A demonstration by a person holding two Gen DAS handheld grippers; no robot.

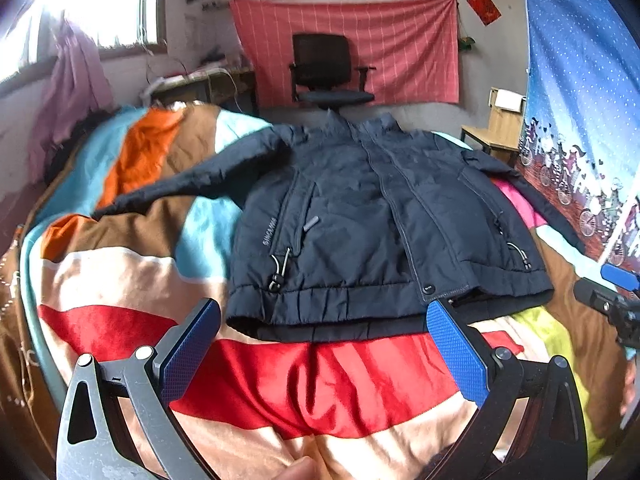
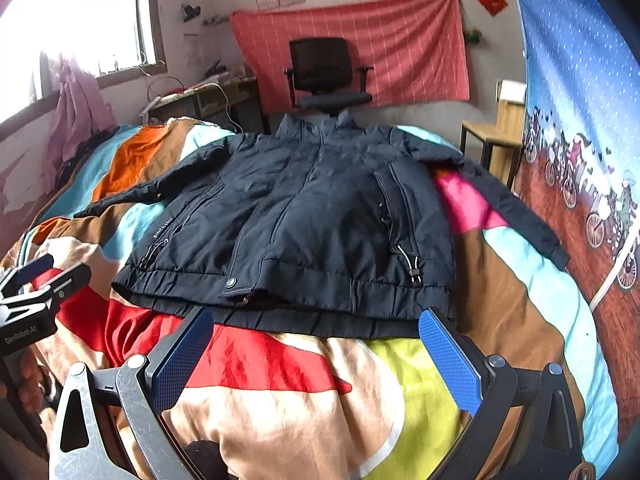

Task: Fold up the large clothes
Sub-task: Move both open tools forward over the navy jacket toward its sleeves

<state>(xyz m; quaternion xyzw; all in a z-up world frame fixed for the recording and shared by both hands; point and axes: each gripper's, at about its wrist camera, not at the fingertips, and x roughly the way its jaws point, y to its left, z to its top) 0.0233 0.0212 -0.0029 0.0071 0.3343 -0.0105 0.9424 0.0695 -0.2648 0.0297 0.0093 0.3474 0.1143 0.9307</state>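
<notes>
— Left wrist view: left gripper point(image 1: 322, 346) fingers spread wide, gripping nothing; just above them lies the jacket point(image 1: 360, 216) hem, collar toward frame top.

— Right gripper point(image 2: 316, 354) likewise released, equally near the hem; sleeves run sideways across the bed point(image 2: 280, 392).

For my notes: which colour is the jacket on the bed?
Dark navy blue jacket, clearest in the left wrist view.

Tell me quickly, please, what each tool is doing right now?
Left tool: open, holding nothing, just short of the jacket hem.
Right tool: open, holding nothing, also at the hem.
</notes>
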